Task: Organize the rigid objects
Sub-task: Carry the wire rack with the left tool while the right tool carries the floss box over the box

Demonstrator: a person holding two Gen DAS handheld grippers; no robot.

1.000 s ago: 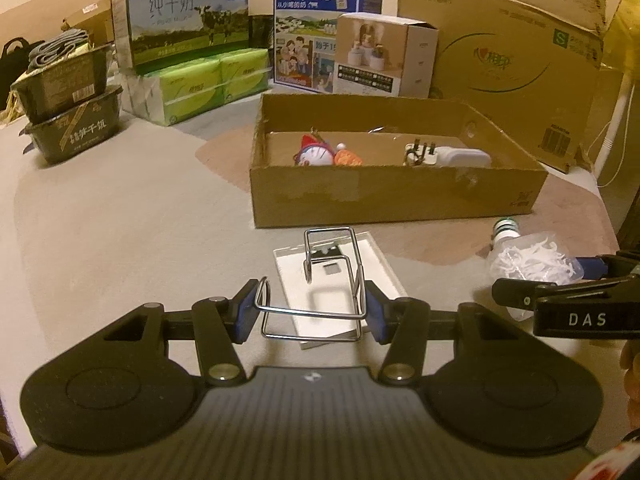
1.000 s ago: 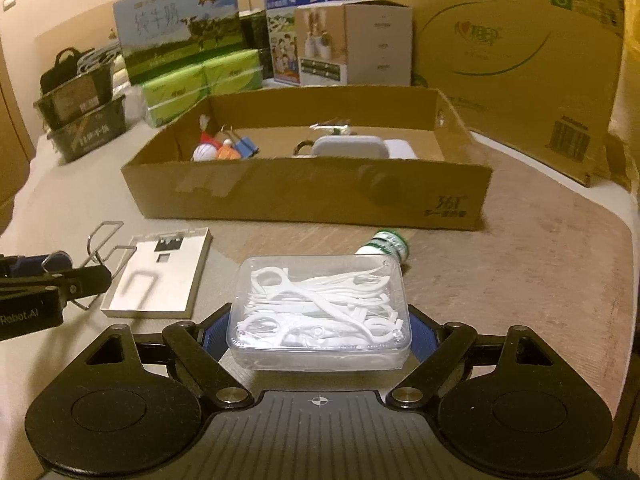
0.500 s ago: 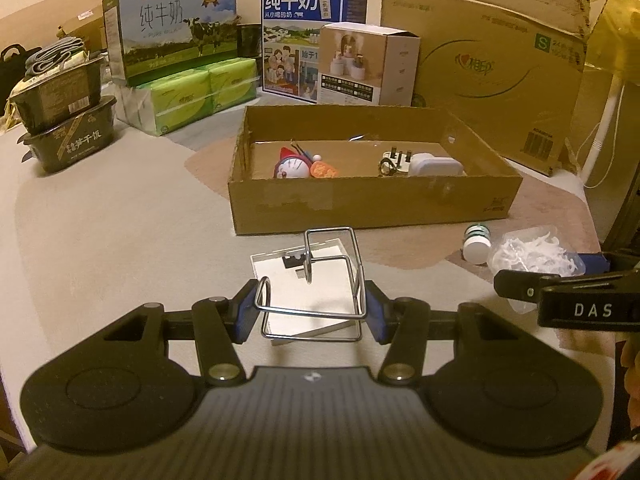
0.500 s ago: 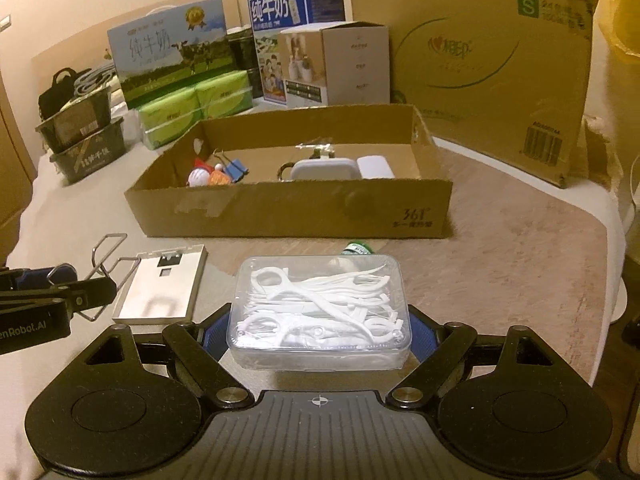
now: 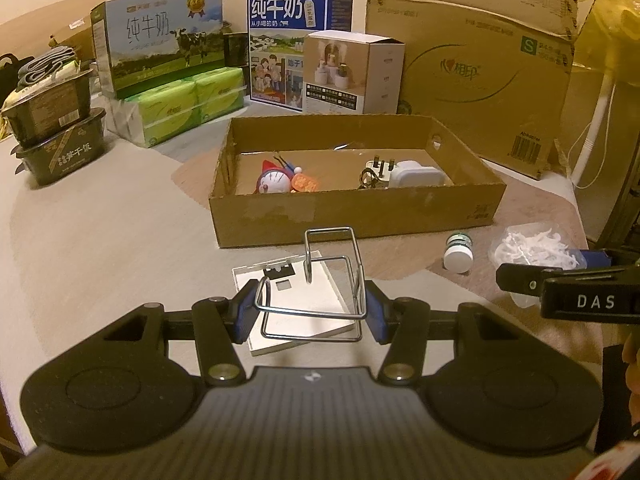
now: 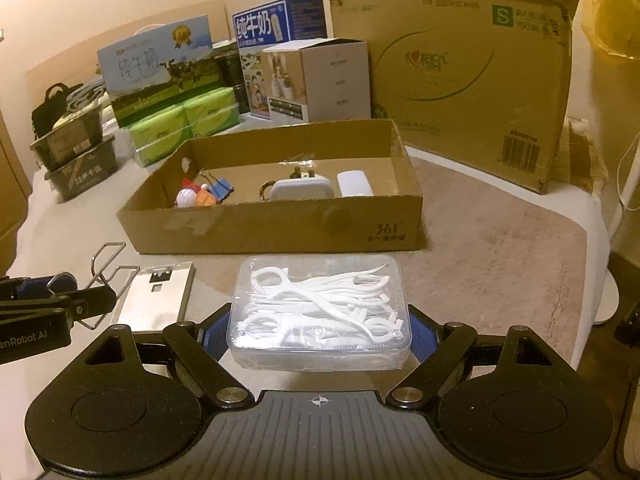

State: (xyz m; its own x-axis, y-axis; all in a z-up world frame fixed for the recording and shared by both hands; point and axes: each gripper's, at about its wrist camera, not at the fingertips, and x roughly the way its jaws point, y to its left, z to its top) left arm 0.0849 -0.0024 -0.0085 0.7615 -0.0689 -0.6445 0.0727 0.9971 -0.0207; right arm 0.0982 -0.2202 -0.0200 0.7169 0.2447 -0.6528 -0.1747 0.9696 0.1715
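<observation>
two grippers gripping: left gripper [image 5: 310, 311] pinching wire clip [image 5: 320, 280] at lower centre, right gripper [image 6: 318, 330] squeezing clear floss-pick box [image 6: 318, 312] at lower centre; white card [image 5: 294, 300] lying beneath clip; cardboard tray [image 6: 280, 224] sitting mid-frame beyond.

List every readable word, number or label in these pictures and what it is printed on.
"纯牛奶": green milk carton
"纯牛奶": blue milk carton
"S": large cardboard box
"361": open cardboard tray
"DAS": right hand-held gripper, seen from the left
"Robot.AI": left hand-held gripper, seen from the right
Barcodes, small print, bowl labels: unreadable.
</observation>
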